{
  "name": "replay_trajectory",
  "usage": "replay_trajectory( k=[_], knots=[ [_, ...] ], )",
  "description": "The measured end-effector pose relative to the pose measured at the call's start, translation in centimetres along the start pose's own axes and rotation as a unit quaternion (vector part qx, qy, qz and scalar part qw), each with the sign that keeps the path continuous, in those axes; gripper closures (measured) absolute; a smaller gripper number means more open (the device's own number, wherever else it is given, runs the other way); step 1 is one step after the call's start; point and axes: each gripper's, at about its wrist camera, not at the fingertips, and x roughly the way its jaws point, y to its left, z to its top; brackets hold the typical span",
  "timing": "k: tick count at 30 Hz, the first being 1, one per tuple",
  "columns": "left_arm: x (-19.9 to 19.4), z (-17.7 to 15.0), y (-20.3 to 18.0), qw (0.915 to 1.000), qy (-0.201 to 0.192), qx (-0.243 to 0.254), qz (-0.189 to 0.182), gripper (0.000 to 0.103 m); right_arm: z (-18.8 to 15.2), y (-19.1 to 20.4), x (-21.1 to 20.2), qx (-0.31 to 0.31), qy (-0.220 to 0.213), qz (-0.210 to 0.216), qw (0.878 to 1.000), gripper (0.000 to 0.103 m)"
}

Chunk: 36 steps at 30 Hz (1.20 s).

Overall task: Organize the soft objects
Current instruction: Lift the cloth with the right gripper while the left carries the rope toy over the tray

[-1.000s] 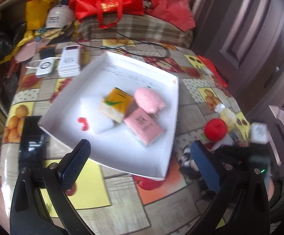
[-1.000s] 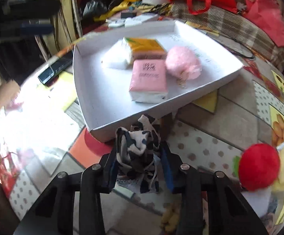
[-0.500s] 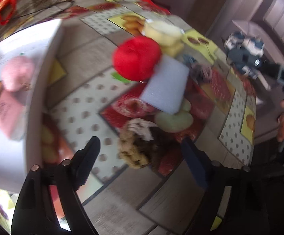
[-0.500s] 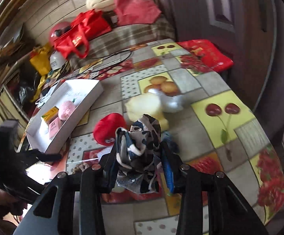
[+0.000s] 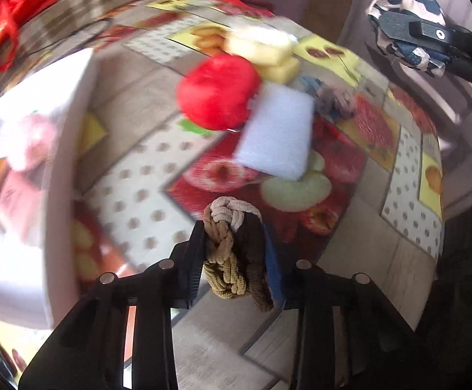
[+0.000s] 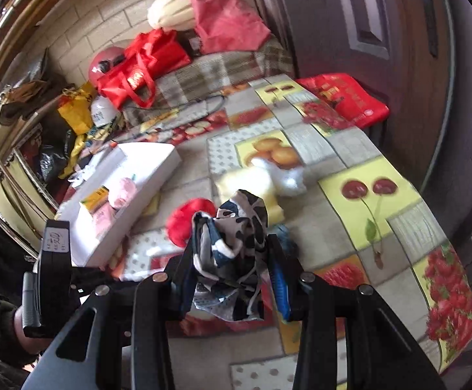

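My left gripper [image 5: 234, 253] is shut on a braided beige-and-brown cloth bundle [image 5: 232, 247], held above the fruit-patterned tablecloth. My right gripper [image 6: 232, 260] is shut on a black-and-white cow-print cloth [image 6: 232, 237]; it also shows in the left wrist view [image 5: 408, 45] at the upper right. A white tray [image 5: 53, 162] at the left holds a pink plush ball [image 6: 123, 190], a pink packet [image 6: 104, 219] and an orange packet [image 6: 94, 198]. On the table lie a red plush ball [image 5: 218, 91], a white sponge [image 5: 276, 136], yellow sponges [image 5: 262, 52] and a grey-blue cloth [image 5: 331, 100].
Red bags [image 6: 141, 65], a pink helmet [image 6: 101, 65] and a plaid-covered seat [image 6: 203, 74] stand beyond the table. A red bag [image 6: 343, 97] lies at the table's far right edge. Shelves with clutter [image 6: 24, 123] are at the left. A dark door [image 6: 366, 16] is behind.
My left gripper was open above the braided bundle and has shut on it and lifted it. My right gripper still holds the cow-print cloth, having swung away from the tray.
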Motion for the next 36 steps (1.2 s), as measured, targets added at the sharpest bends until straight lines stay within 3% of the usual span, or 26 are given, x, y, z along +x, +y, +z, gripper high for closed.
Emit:
replay_trajectory(
  k=[6,10,14,17,22,36],
  knots=[
    [-8.5,2.6,4.1,0.9934,-0.094,-0.060,0.026,0.070,4.1,3.1,-1.5,-0.016,-0.053,0.042,0.998,0.064],
    [-17.8,4.9,7.5,0.9730,-0.192,-0.112,0.061,0.070,9.0,6.4,-4.7,-0.036,-0.131,0.084,0.987,0.064],
    [-23.4,3.9,8.9,0.9529,-0.246,-0.140,0.109,0.070,11.6,9.1,-6.9,-0.022,-0.182,0.150,0.972,0.064],
    [-25.0,1.8,10.4,0.9413,-0.255,-0.169,0.143,0.070,11.4,10.8,-6.2,-0.015,-0.170,0.187,0.968,0.064],
    [-25.2,-0.4,12.8,0.9335,-0.243,-0.208,0.162,0.070,10.4,12.9,-3.5,-0.016,-0.130,0.204,0.970,0.064],
    [-24.2,-0.9,13.6,0.9353,-0.240,-0.219,0.140,0.070,9.5,13.6,-3.7,-0.020,-0.114,0.191,0.975,0.064]
  ],
)
